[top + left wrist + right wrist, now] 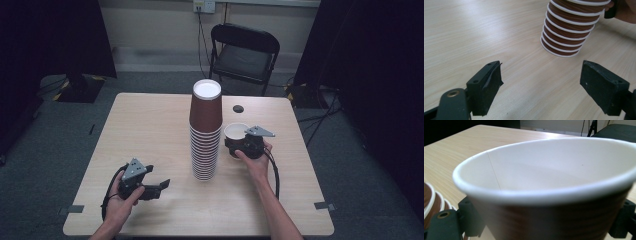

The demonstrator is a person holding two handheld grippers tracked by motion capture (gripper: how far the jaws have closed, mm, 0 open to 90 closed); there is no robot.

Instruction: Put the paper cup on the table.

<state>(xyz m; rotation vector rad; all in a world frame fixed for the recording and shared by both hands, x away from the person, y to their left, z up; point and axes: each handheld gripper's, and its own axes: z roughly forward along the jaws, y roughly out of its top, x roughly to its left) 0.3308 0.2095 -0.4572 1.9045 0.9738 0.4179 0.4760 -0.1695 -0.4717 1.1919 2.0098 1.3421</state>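
Right claw (239,145) grips a cup (235,133) upright beside the stack (205,132); left claw (162,186) rests released on the desk (145,125).

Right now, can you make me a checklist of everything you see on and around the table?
Surface: pale wooden table with a small dark hole.
Job's things: tall stack of brown paper cups, upside down; one single cup, upright.
Clutter: nothing seen.
Grippers: left gripper open, holding nothing; right gripper shut on the single cup beside the stack.
Cables: black cable trailing from the right gripper; wall cords behind.
Surroundings: folding chair, grey floor, dark curtains.
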